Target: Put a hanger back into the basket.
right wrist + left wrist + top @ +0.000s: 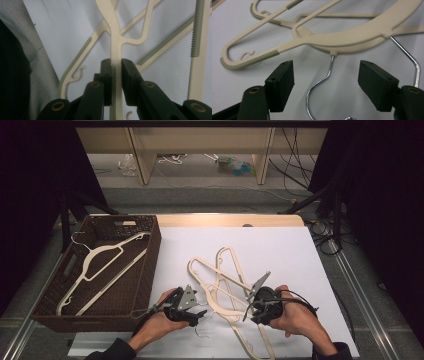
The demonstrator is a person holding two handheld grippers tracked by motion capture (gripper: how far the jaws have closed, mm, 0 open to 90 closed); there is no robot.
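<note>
Right of the basket (150, 250), on the white sheet (300, 260), two cream hangers lay crossed in a pile (225, 285), and I had both grippers down at its near edge. My right gripper (116, 67) was clamped on a hanger's flat arm (116, 50), jaws pinched tight against the plastic. My left gripper (325, 82) stood apart, nothing pressed between its jaws, with one wire hook (322, 82) lying in the gap between them and a second hook (409, 60) off by the far jaw. One hanger (100, 265) already lay inside the basket. I judged the step in hand was freeing a hanger from the tangle for the basket. Next I would need to close the left jaws on that hook or neck, then lift the hangers apart without dragging the other hanger along.
</note>
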